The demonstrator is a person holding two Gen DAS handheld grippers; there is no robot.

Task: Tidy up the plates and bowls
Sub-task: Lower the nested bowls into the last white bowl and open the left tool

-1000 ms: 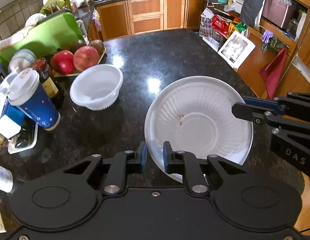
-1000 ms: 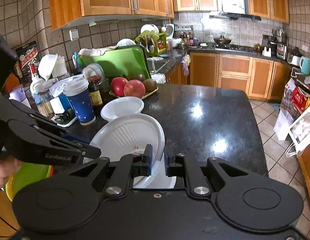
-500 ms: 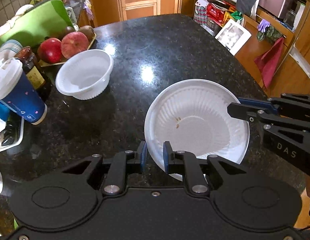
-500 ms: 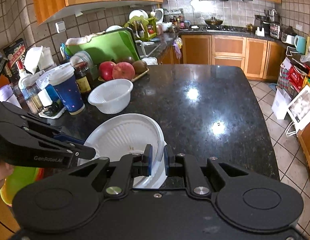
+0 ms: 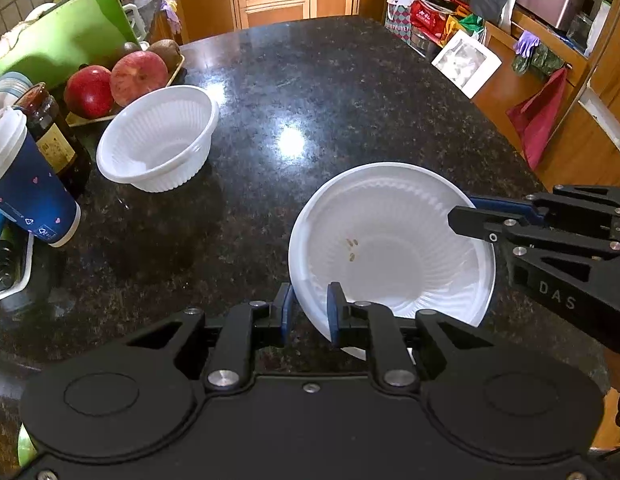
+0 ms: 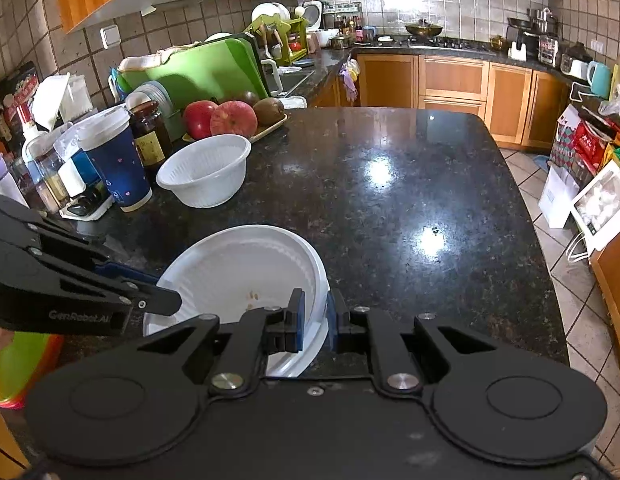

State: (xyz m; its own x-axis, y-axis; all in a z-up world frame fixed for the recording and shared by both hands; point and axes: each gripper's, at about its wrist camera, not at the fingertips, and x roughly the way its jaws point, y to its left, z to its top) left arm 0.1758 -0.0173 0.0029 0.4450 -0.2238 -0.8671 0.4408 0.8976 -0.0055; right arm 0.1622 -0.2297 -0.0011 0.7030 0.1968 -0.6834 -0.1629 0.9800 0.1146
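A white ribbed plate (image 5: 390, 240) with a few crumbs in it lies low over the black granite counter (image 5: 330, 92), near its front edge. My left gripper (image 5: 309, 312) is shut on the plate's near rim. In the same view my right gripper (image 5: 458, 216) comes in from the right and pinches the far right rim. The right wrist view shows that plate (image 6: 238, 272) with a second white rim under it. There my right gripper (image 6: 315, 320) is shut on the rim, and the left gripper (image 6: 170, 300) grips it from the left. A white bowl (image 5: 158, 140) stands upright and apart, further back on the left.
A blue lidded cup (image 5: 26, 192), a dark jar (image 5: 54, 136) and a tray of apples and kiwis (image 5: 122, 80) crowd the counter's left side. A green cutting board (image 6: 198, 68) leans behind them. A green and orange bowl (image 6: 18, 364) sits below the counter's near left corner.
Both grippers have sunk with the plate between them, and the plate is now lower over the counter. The bowl and the other things have not moved.
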